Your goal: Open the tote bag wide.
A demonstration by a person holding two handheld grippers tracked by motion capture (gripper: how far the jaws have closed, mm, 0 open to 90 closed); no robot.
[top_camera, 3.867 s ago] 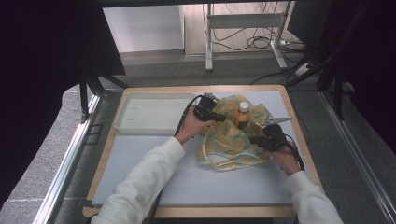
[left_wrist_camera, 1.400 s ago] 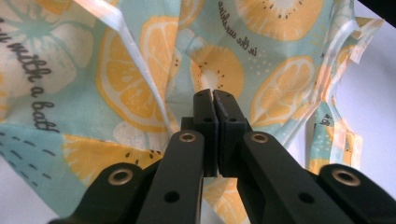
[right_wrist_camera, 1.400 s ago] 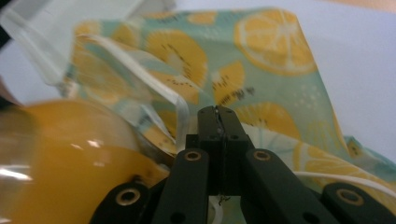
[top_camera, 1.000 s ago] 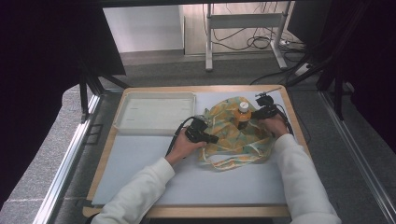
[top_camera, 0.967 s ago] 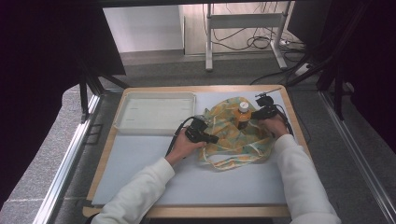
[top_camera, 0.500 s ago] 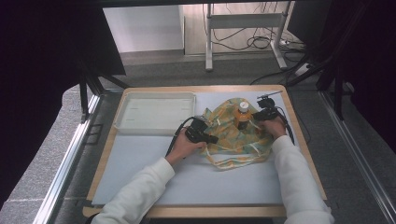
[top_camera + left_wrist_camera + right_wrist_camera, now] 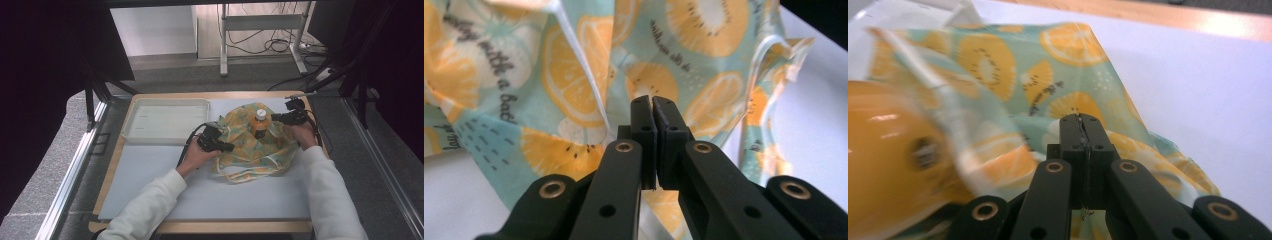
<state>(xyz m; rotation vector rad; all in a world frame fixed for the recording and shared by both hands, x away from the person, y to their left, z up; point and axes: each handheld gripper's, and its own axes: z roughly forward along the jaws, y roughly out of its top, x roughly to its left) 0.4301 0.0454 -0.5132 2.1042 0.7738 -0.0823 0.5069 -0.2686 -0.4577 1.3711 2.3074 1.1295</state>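
A cloth bag [image 7: 248, 149] printed with orange slices lies crumpled on the white mat [image 7: 210, 192]. An orange bottle [image 7: 259, 123] with a white cap stands upright in its folds. My left gripper [image 7: 231, 147] is shut on the bag's left edge, and the fabric [image 7: 574, 75] hangs just past its closed jaws [image 7: 652, 107]. My right gripper [image 7: 274, 118] is shut on the bag's far right edge beside the bottle. In the right gripper view the cloth [image 7: 1058, 95] is pinched between the closed jaws [image 7: 1082, 120], with the blurred bottle [image 7: 883, 165] close at the left.
A shallow white tray [image 7: 165, 120] sits at the far left of the table, just behind my left hand. The table's wooden rim [image 7: 310, 100] runs close behind my right gripper. Black cables trail from both grippers.
The right gripper has risen a little with the bag's edge, and the cloth by the bottle has shifted. The left gripper has stayed at the bag's left edge.
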